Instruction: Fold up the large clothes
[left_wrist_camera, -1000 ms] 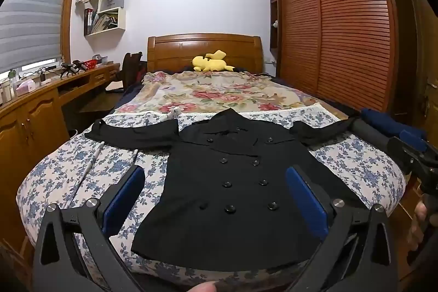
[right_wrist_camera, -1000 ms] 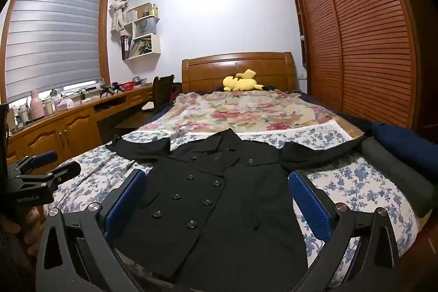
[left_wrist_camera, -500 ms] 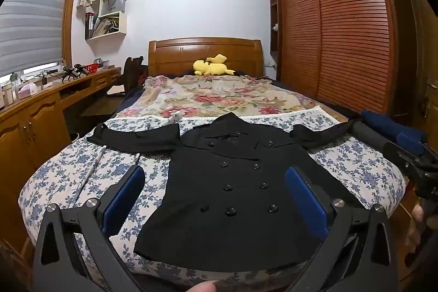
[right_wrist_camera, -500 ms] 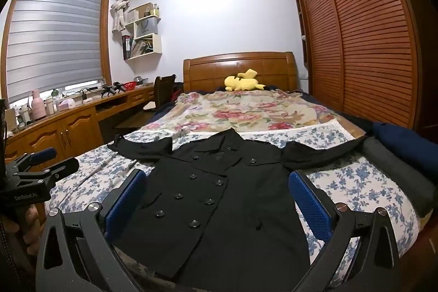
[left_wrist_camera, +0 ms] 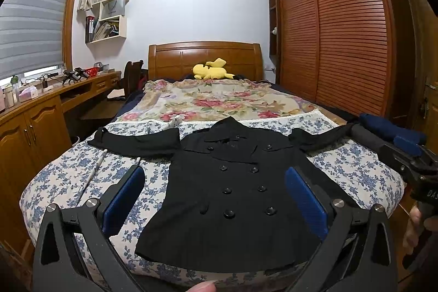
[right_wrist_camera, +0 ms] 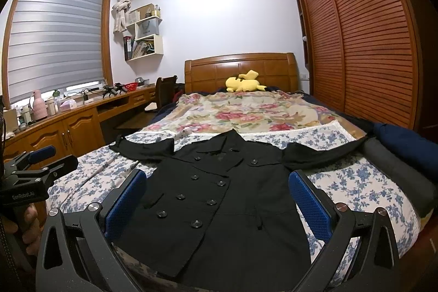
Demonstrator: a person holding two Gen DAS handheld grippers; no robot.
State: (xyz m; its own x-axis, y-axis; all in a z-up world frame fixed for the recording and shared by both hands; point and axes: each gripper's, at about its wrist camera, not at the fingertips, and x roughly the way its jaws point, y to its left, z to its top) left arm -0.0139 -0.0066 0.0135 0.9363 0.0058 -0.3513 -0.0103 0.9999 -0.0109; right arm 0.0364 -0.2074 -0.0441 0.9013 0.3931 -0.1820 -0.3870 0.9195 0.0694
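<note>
Black coat [left_wrist_camera: 235, 190] lies flat at the bed's [left_wrist_camera: 68, 177] foot edge, unfolded.
Both grippers, left gripper [left_wrist_camera: 213, 199] and right gripper [right_wrist_camera: 217, 201], spread and empty; next, probably pinch a sleeve.

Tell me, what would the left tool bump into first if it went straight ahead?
Probably the black coat spread flat on the bed. The left tool is open, above the coat's lower half; depth is hard to judge.
</note>
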